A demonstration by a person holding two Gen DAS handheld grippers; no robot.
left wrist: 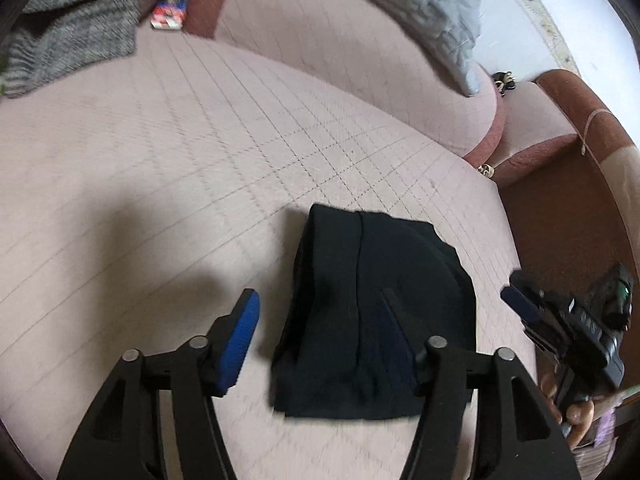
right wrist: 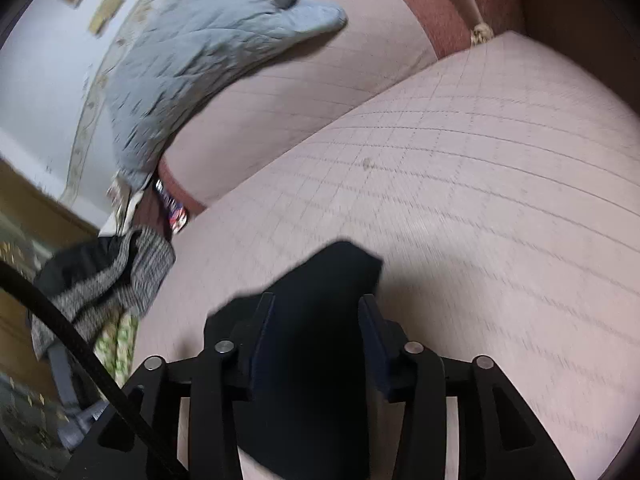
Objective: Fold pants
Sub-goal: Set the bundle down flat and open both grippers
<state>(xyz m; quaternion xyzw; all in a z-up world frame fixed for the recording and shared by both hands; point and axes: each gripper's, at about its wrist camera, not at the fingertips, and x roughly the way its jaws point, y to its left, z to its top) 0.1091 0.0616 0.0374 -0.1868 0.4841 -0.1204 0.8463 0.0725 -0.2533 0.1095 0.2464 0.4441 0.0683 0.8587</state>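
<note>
Left wrist view: the pants (left wrist: 372, 320) lie folded into a dark bundle on the pink sofa seat (left wrist: 200, 140), at centre and toward 5 o'clock; the left gripper (left wrist: 320, 312) hangs above them, fingers spread, nothing pinched; the right gripper (left wrist: 520, 300) sits at 3 o'clock, just beside the bundle. Right wrist view: the pants (right wrist: 316, 340) fill 6 o'clock between the right gripper's (right wrist: 316, 312) parted fingers, pads not pressing; a grey sweater (right wrist: 112, 276) lies at 9 o'clock; a blue quilt (right wrist: 200, 52) at 11.

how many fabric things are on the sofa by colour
black: 1, the folded pants
grey speckled knit: 1, the knit garment at the far corner
pale blue-grey: 1, the quilted blanket on the backrest
total: 3
</note>
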